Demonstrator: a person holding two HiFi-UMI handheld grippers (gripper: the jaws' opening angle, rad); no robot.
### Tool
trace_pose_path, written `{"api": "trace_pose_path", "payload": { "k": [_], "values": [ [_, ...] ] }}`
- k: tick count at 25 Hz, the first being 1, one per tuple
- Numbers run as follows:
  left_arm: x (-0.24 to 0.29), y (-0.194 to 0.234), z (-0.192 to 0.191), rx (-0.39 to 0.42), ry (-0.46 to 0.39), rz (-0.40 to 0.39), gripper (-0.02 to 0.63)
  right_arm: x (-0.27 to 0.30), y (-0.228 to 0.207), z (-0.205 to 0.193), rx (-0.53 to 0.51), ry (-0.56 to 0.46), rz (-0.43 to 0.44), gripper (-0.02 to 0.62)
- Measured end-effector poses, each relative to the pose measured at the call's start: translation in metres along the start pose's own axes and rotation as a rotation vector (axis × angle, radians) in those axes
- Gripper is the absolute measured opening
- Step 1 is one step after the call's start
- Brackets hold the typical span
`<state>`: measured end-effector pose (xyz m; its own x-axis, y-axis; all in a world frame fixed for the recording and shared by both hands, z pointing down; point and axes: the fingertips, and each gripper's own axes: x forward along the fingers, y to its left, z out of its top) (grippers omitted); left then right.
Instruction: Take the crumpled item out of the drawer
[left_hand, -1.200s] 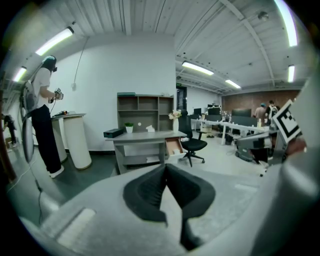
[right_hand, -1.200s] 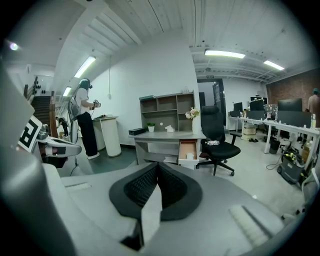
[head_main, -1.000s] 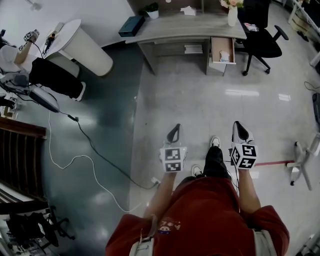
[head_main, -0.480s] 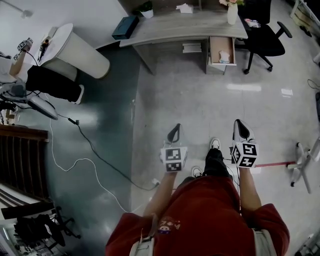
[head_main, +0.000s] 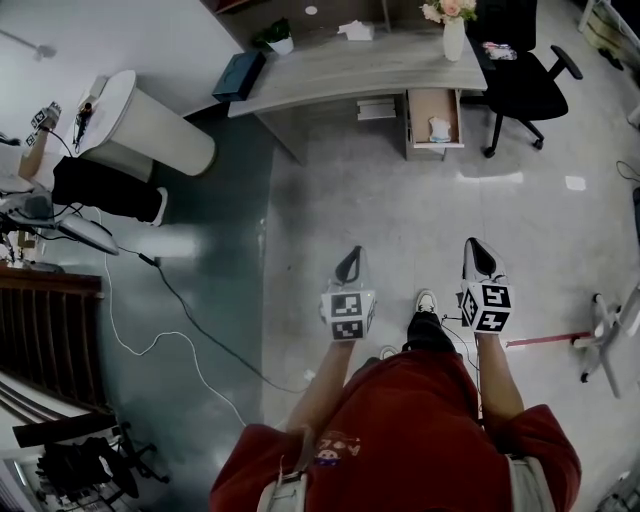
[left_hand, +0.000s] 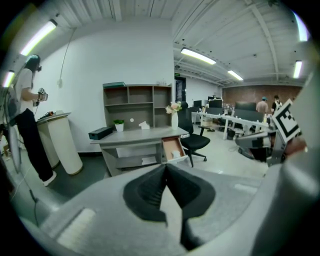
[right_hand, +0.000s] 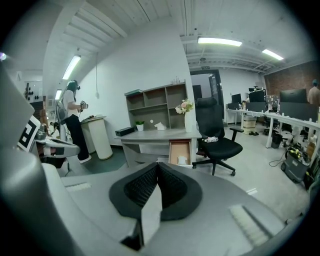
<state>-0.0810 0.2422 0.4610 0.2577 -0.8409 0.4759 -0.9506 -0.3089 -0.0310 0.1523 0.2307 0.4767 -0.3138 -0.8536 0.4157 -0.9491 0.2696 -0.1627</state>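
Pale glossy floor (head_main: 400, 215) fills most of the head view, with a grey desk (head_main: 360, 65) along the top edge. Its drawer (head_main: 435, 122) stands pulled out in the upper right of the frame, beside a black office chair (head_main: 520, 85), and the crumpled item (head_main: 439, 128), small and white, lies inside it. You hold both tools low in the lower middle of the frame, well apart from the desk. Your left gripper (head_main: 349, 262) has its jaws together with nothing between them; its own view shows the tips meeting, with the open drawer (left_hand: 173, 148) far off just above them. Your right gripper (head_main: 478, 258) is likewise closed and empty, and in its view the white item (right_hand: 181, 160) shows in the drawer just above the tips.
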Motion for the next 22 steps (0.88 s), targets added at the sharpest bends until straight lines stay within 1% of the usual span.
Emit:
{"api": "trace_pose_path", "payload": {
  "k": [5,9,16,20,22],
  "values": [
    [0.031,-0.008,0.041,0.040,-0.015,0.019,-0.002,0.024,-0.036,0.028,0.007,-0.015,0.006,0.002],
    [0.058,-0.010,0.067,0.051,-0.025,0.036,-0.002,0.046,-0.060,0.051,0.010,-0.034,0.012,0.002],
    [0.108,-0.027,0.084,0.043,-0.025,0.044,-0.002,0.073,-0.099,0.062,0.016,-0.021,0.023,0.002],
    [0.126,-0.038,0.095,0.031,-0.023,0.048,-0.002,0.084,-0.120,0.068,0.014,-0.009,0.027,0.002],
    [0.131,-0.043,0.099,0.039,-0.015,0.051,-0.002,0.089,-0.126,0.070,0.019,-0.011,0.034,0.002]
  ]
}}
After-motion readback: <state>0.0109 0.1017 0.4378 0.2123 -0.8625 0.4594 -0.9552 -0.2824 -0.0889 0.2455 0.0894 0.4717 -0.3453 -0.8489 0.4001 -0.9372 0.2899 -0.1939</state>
